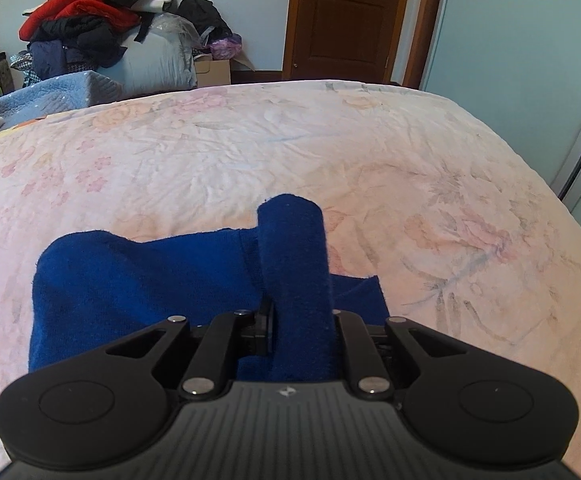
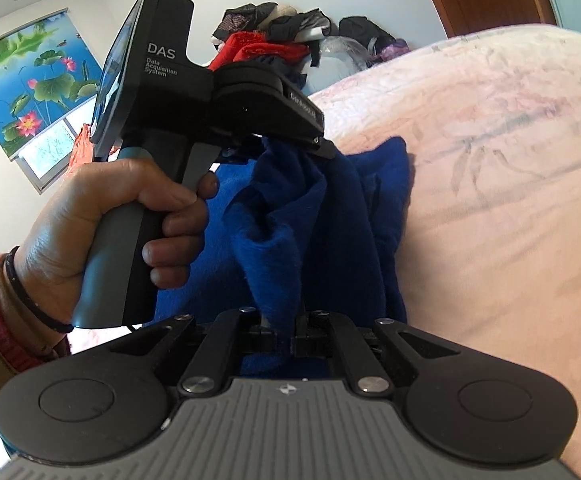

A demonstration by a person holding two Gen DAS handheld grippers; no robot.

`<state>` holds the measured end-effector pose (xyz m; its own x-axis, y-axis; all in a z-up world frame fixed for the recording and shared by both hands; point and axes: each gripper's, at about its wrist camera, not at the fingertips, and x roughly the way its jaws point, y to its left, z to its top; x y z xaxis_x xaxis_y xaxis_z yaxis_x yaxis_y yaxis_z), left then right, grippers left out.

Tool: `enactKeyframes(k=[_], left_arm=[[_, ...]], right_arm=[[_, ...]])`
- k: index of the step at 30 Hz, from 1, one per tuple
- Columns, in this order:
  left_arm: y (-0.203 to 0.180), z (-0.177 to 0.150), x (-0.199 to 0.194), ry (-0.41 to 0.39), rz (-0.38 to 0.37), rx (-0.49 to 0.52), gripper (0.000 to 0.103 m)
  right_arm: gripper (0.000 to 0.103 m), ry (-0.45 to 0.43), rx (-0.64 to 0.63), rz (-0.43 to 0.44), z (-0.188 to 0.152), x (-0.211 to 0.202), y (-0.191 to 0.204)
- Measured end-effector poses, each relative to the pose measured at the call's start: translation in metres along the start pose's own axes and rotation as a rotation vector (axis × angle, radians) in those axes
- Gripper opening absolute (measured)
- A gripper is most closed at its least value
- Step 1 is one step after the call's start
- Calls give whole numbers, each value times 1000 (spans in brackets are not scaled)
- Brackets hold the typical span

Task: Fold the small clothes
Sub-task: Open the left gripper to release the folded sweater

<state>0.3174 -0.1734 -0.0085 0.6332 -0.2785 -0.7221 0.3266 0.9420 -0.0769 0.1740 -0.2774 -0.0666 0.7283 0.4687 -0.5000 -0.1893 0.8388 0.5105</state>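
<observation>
The blue garment point(image 1: 142, 280) lies on the flowered bed point(image 1: 250, 152), lifted at one edge. The left claw point(image 2: 290, 136), marked "DAS Data Acquisition System", and the right claw point(image 2: 286, 330) each clench its fabric above the bed.

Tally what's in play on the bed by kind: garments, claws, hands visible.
Blue garment: 1, lying on the floral bedsheet, gripped by both claws
Claws: 2, left claw and right claw, each shut on the blue fabric
Hands in view: 1, the left hand, seen in the right wrist view
Total: 4
</observation>
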Motion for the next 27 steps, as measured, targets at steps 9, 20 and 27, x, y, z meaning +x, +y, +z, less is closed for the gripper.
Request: enactKeyframes(k=[9,20,27], left_arm=[[-4,3,-16,-73,-23,21,80],[42,-17,-73,-158,105,-32,81],[85,-77,-103,-128,142,-100,81]], right_arm=[[6,54,85,44,-5,5,-15],[34,86,193,100,-3,2,-34],[66,47,237,125,2,-7,-37]])
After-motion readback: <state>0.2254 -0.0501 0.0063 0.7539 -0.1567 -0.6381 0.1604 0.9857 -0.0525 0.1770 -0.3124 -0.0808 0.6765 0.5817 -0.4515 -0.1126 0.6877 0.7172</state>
